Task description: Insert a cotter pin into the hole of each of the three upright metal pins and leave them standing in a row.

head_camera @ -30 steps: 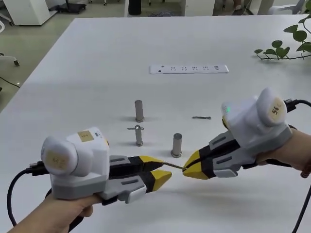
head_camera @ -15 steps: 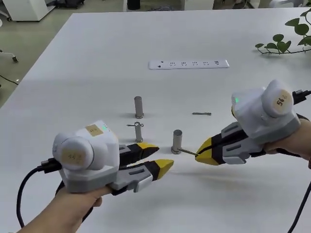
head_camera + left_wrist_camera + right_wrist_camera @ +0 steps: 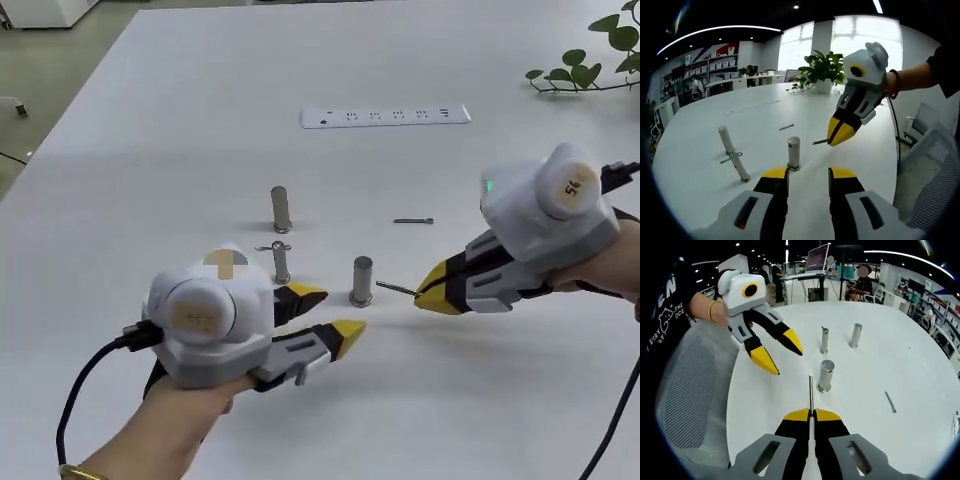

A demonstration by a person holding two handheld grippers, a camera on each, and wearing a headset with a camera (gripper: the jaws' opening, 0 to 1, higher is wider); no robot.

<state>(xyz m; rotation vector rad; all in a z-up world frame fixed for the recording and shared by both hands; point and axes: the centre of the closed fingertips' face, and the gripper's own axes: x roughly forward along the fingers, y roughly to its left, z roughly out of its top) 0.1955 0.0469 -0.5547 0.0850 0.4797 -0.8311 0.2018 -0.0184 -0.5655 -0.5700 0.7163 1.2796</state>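
The left gripper (image 3: 334, 310) hovers at the near left, its jaws parted wide with nothing between them (it has no part in the work just now). Beyond it the far pin (image 3: 281, 208) stands bare, while the middle pin (image 3: 282, 268) already carries a cotter pin (image 3: 271, 247) through its head, so one of three is done. To the right, the near pin (image 3: 361, 281) stands upright and empty. The held cotter pin (image 3: 396, 289) points at it, tip just short of the metal. A spare cotter pin (image 3: 413, 221) lies flat farther back, presumably for the far pin. The right gripper (image 3: 432, 292) is clamped on the held pin's tail. Two insertions remain, and the three pins look more like a bent line than a row.
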